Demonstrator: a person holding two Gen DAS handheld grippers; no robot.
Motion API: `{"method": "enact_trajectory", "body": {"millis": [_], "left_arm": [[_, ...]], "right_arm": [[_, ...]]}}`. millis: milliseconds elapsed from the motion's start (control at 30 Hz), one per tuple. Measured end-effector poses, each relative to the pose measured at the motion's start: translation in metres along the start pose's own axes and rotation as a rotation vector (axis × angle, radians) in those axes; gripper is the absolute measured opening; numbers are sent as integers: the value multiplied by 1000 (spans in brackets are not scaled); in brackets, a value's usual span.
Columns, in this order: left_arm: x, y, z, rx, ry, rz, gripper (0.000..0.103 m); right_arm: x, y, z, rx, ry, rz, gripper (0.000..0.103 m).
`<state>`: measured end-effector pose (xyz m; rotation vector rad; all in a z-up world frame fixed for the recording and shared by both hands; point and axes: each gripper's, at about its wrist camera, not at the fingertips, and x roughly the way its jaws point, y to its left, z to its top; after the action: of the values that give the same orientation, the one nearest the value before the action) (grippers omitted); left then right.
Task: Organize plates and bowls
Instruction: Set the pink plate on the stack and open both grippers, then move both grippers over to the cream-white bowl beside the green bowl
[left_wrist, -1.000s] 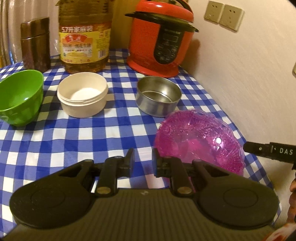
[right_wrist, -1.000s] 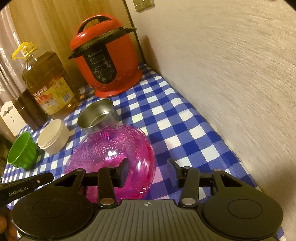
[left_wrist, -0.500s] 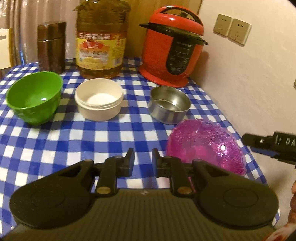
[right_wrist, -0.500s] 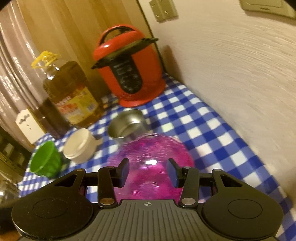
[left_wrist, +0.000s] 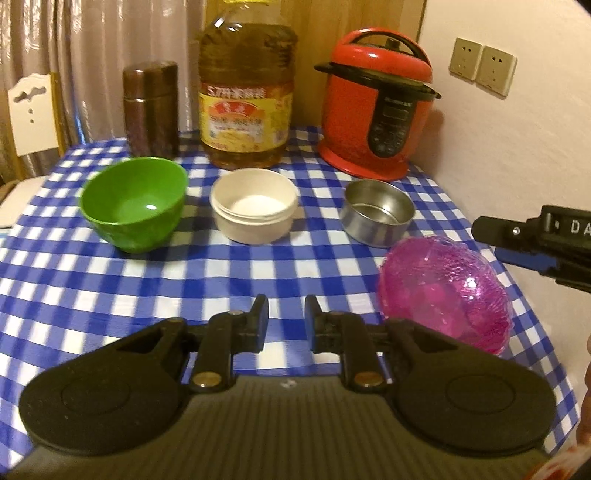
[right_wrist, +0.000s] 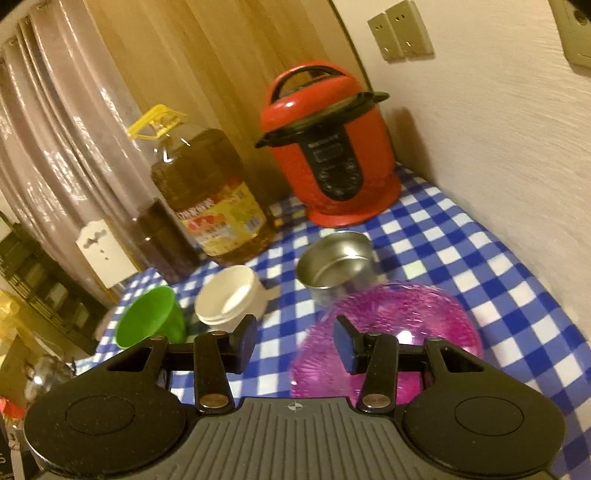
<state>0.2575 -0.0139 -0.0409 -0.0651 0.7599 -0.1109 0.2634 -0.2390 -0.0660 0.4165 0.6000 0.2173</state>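
A table (left_wrist: 110, 280) under a blue-and-white checked cloth stands in a corner, with a pale wall on the right and curtains behind. At the back stand a red electric pressure cooker (left_wrist: 375, 110), a large bottle of amber cooking oil (left_wrist: 245, 99) and a brown metal flask (left_wrist: 151, 109). Before them, in a row: a green plastic bowl (left_wrist: 133, 206), a cream round tub (left_wrist: 254, 205) and a small steel bowl (left_wrist: 376, 211). A translucent pink ribbed plastic bowl (left_wrist: 445, 291) sits nearer, by the table's right edge.

Left tongs (left_wrist: 286, 314): nearly together, nothing between them, above bare cloth, the pink bowl just to their right. Right tongs (right_wrist: 293, 341): apart, empty, above the table; the pink bowl lies just beyond and below the right-hand finger, not touched.

Judgement: no dish is gripped yet, so the step in hand is choosing and approaching one. Recommended: nest smaller dishes into larger, gripping at the rim. The steel bowl stands close behind the pink bowl, so a careless lift could knock it.
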Motion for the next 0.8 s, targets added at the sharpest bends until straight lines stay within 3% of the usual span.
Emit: {"method": "enact_trajectory", "body": {"millis": [367, 633, 800], "left_arm": [[-9, 38, 5, -49, -27, -11, 27], [-8, 63, 20, -133, -65, -50, 30], [10, 70, 28, -194, -83, -50, 30]], "right_arm": [[14, 35, -5, -24, -7, 73, 46], [11, 58, 3, -109, -45, 51, 46], [30, 51, 9, -77, -36, 45, 46]]}}
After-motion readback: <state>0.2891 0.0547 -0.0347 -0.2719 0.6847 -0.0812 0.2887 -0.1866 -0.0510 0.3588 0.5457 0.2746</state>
